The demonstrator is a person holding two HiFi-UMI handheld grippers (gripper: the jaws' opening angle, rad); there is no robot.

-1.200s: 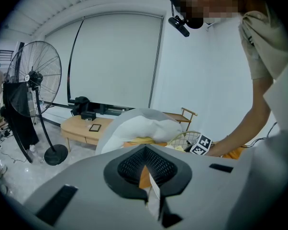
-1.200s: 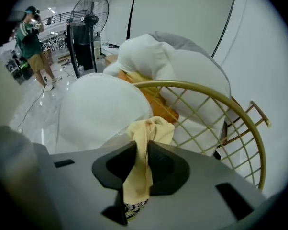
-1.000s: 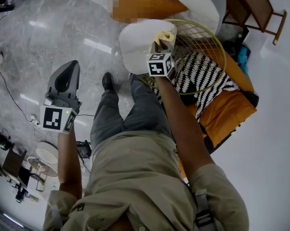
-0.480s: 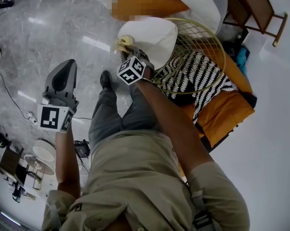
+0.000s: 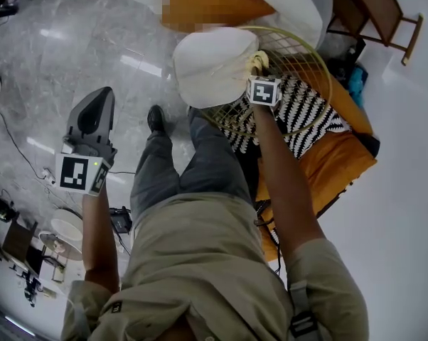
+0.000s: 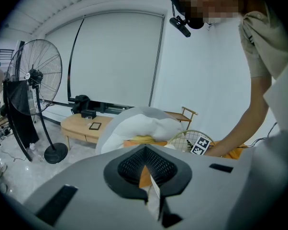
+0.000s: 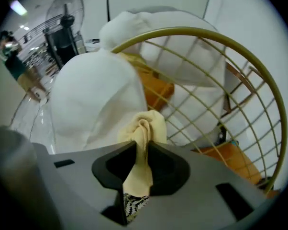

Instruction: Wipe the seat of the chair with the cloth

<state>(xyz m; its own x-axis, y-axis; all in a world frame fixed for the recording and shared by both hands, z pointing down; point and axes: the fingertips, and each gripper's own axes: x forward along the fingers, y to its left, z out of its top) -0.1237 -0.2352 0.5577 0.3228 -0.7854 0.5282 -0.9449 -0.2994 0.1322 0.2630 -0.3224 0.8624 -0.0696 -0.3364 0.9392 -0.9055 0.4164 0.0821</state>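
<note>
The chair's white round seat (image 5: 210, 66) sits in front of its gold wire back (image 5: 310, 62). My right gripper (image 5: 258, 65) is at the seat's right edge, shut on a bunched pale yellow cloth (image 5: 254, 60) that touches the seat. In the right gripper view the cloth (image 7: 143, 128) sticks up between the jaws against the white seat (image 7: 91, 97), with the wire rim (image 7: 196, 32) arching above. My left gripper (image 5: 102, 96) hangs over the floor at the left, well away from the chair, shut with nothing in it.
A black-and-white patterned cushion (image 5: 303, 112) and an orange cushion (image 5: 338, 162) lie right of the chair. A wooden rack (image 5: 374, 9) stands at the back right. The person's legs and shoe (image 5: 156, 119) are by the seat. A standing fan (image 6: 31, 75) and low wooden table (image 6: 82, 126) are farther off.
My right gripper swept the cloth left to the seat's near-left edge, then back across to its right edge. The left gripper has hardly moved.
</note>
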